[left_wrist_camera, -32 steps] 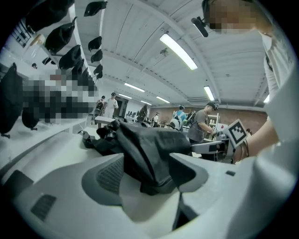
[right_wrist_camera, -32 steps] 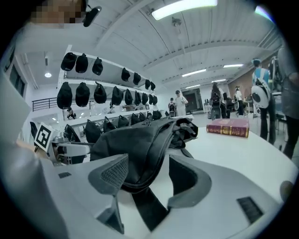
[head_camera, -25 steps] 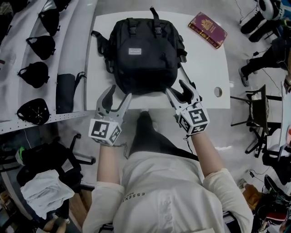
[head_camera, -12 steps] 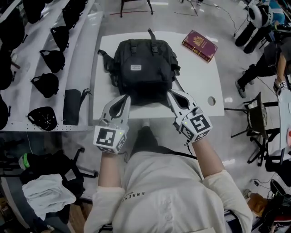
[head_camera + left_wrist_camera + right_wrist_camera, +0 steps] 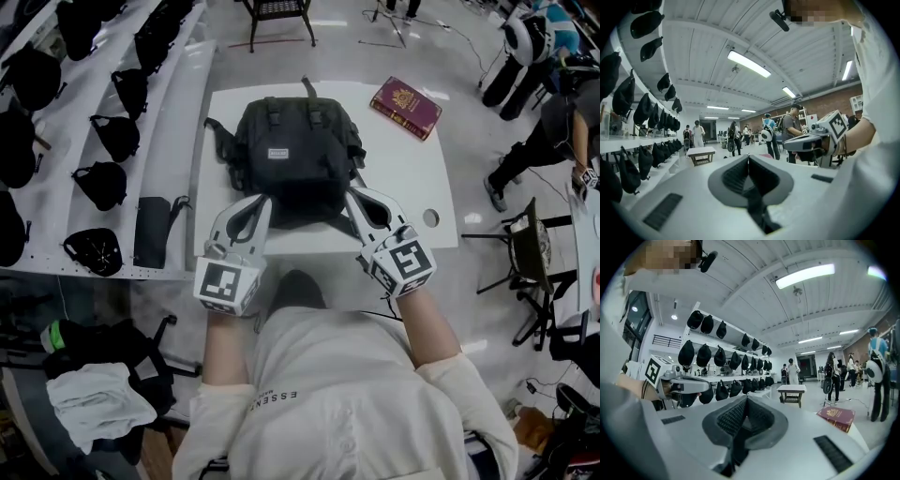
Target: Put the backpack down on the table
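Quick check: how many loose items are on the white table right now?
2. The black backpack is in the middle of the table, toward its near edge; the red book lies at its far right corner. Anything under the backpack would be hidden.

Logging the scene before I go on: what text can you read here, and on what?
"ESSEN": on the back of the person's shirt; smaller print beside it is unreadable.
Label on the backpack: too small to read.
Gold print on the red book: too small to read.
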`<state>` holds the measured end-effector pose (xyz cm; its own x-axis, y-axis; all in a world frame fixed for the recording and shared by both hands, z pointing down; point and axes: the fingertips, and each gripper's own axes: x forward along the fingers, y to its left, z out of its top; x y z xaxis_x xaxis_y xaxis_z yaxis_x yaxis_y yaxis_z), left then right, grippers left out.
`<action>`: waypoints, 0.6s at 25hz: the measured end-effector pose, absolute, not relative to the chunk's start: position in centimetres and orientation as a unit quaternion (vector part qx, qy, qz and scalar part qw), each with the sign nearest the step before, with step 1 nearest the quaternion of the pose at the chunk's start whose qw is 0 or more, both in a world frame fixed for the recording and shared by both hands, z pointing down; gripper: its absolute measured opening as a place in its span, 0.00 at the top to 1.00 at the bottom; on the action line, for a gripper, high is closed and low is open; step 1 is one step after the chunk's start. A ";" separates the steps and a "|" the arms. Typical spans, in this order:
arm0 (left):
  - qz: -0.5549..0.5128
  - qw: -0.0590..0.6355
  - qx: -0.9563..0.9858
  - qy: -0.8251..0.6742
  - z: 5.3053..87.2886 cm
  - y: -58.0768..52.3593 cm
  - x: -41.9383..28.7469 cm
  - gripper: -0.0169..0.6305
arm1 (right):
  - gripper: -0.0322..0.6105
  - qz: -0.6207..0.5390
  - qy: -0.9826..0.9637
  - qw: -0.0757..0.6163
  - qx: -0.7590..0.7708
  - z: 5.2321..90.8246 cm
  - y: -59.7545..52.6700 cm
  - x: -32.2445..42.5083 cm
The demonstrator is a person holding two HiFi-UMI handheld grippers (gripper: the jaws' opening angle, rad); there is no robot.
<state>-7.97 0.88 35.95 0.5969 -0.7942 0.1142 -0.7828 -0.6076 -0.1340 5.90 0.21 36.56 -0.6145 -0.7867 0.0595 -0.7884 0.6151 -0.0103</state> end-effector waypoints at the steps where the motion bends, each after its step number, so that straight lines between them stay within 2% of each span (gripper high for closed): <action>1: -0.082 0.036 -0.892 0.443 35.9 0.7 -7.9 0.97 | 0.93 0.018 -0.898 0.026 0.439 36.6 0.0 6.0; 15: -0.079 0.019 -0.883 0.462 35.2 -2.4 -8.6 0.97 | 0.93 0.007 -0.902 0.033 0.430 36.1 -3.1 5.2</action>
